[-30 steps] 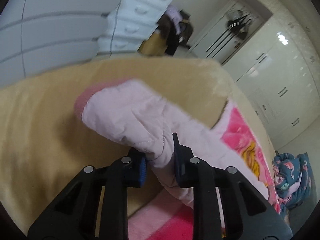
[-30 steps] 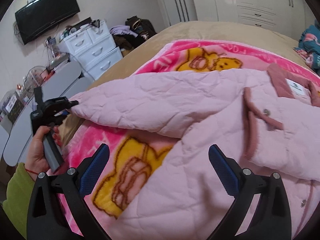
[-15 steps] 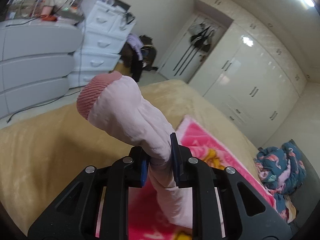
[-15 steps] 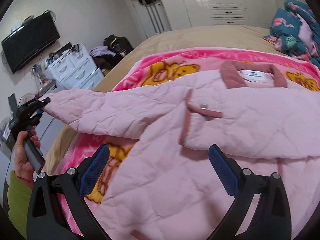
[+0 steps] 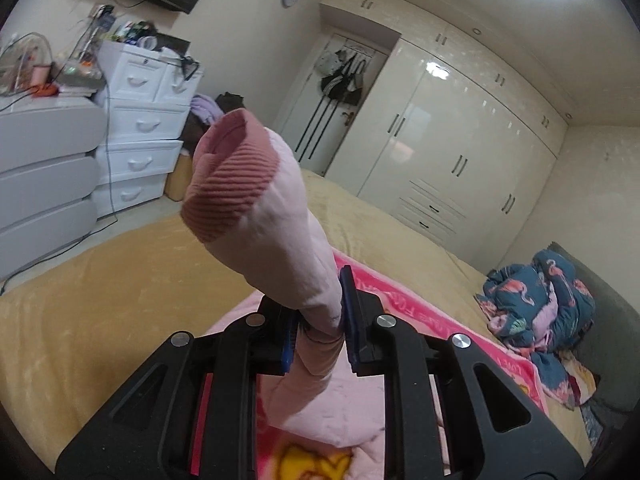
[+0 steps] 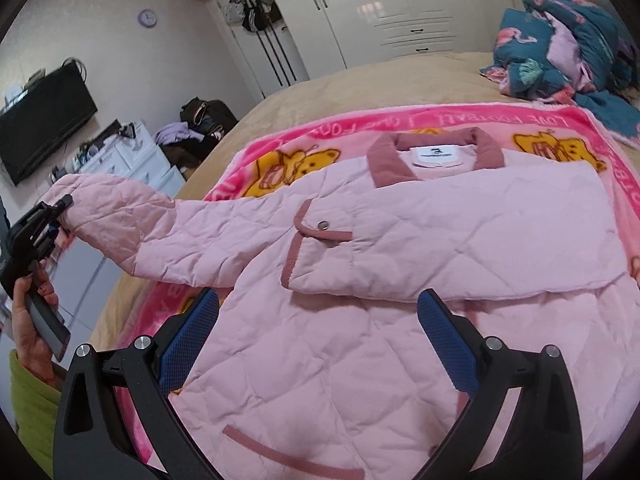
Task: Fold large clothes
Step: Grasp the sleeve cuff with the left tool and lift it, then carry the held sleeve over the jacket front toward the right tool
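A pale pink quilted jacket lies front-up on a pink cartoon blanket on the bed, collar toward the far side. One sleeve is folded across the chest. The other sleeve stretches out to the left, lifted off the bed. My left gripper is shut on that sleeve just behind its ribbed darker cuff, which sticks up past the pads. In the right wrist view the left gripper shows at the far left, held by a hand. My right gripper hovers open over the jacket's lower body, nothing between its fingers.
The tan bedspread runs out left of the blanket. A bundled teal flamingo quilt lies at the bed's far right. White drawers, a wall TV, bags on the floor and glossy wardrobes surround the bed.
The left gripper has risen with the sleeve, pulling it off the bed so the cuff now stands upright. The right gripper has slid right over the jacket, staying open.
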A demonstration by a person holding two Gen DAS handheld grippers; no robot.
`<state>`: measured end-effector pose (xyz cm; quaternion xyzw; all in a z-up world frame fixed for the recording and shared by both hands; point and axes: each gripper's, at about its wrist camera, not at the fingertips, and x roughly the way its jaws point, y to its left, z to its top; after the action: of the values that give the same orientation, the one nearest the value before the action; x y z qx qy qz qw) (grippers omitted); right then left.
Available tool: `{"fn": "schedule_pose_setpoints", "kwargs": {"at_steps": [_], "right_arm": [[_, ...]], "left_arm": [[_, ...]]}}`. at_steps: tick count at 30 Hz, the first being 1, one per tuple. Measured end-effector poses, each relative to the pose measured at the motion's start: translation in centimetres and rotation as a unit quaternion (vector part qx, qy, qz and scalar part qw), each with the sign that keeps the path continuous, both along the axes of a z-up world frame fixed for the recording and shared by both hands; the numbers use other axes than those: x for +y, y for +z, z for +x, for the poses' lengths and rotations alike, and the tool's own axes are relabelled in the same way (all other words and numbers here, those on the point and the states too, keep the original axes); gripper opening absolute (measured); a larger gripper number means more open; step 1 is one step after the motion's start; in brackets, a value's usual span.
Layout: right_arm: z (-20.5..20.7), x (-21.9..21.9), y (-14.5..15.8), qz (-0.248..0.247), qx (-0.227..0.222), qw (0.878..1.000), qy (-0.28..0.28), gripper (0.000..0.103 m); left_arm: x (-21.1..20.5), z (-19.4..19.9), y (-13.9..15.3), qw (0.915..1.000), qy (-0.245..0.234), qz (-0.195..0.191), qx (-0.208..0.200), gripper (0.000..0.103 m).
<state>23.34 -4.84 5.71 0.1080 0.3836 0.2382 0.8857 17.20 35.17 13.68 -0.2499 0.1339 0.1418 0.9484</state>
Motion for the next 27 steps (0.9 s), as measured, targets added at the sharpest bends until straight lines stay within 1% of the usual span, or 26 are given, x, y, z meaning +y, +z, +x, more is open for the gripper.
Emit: {"fn": "schedule_pose_setpoints", "kwargs": {"at_steps": [4, 10, 27], "right_arm": [[-0.3, -1.6, 0.5, -0.001, -0.006, 1.000, -0.013, 0.099], [-1.1, -3.3, 1.1, -0.011, -0.017, 0.999, -0.027, 0.099], [-2.0, -9.2, 0.5, 0.043, -0.004, 0.997, -0.059, 0.099]], "left_arm": [[-2.2, 0.7, 1.6, 0.9997, -0.011, 0.024, 0.002, 0.011], [-5.1, 1.8, 3.2, 0.9987, -0.028, 0.042, 0.006, 0.010], [-13.5, 5.1, 5.6, 0.9922, -0.086, 0.089, 0.010, 0.010]]}}
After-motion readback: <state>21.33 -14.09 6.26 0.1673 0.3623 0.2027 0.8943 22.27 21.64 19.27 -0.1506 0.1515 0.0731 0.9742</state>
